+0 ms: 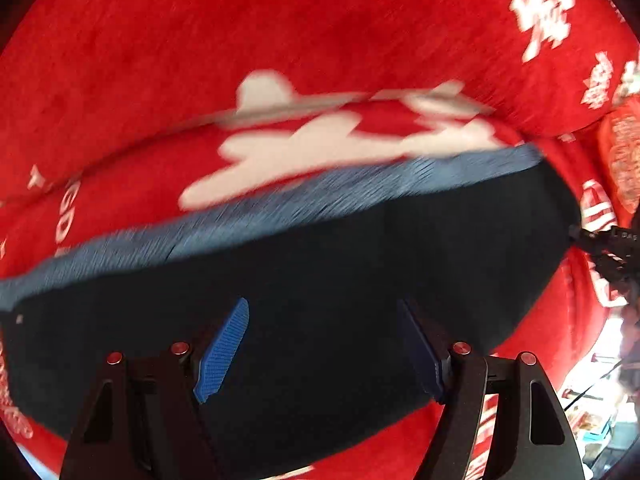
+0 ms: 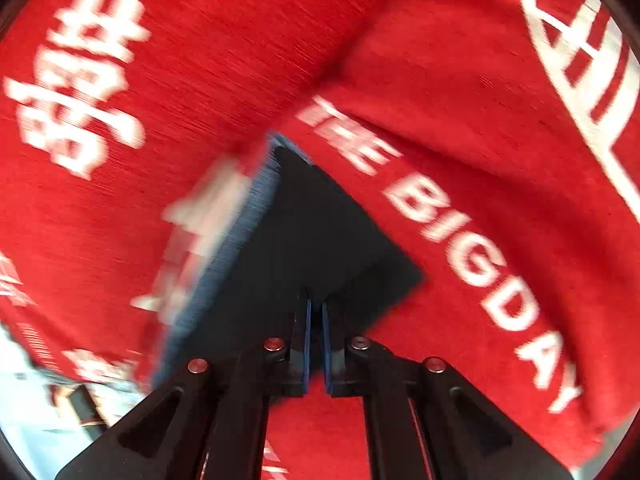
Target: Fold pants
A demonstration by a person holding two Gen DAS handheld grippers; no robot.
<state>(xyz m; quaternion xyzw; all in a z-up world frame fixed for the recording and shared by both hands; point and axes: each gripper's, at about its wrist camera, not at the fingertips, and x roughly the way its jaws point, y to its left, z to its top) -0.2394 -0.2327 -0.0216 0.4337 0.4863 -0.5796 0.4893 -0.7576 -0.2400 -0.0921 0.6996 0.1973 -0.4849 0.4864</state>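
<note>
While our left gripper [image 1: 322, 346] hovers with its blue pads [image 1: 222, 354] spread apart over the dark pants [image 1: 320, 272], our right gripper [image 2: 316, 344] shows its jaws pressed together; whether cloth is pinched, we cannot tell. Pants: folded, blue-grey waistband [image 1: 280, 216] at the far edge, lying on a red printed cloth [image 1: 200, 60].

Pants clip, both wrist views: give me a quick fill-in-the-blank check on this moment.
1. The dark pants lie on a ____ cloth with white lettering.
2. The band along the pants' edge is ____.
3. The left gripper's jaws stand ____.
4. The right gripper's jaws are ____.

Missing words: red; blue; open; shut
</note>
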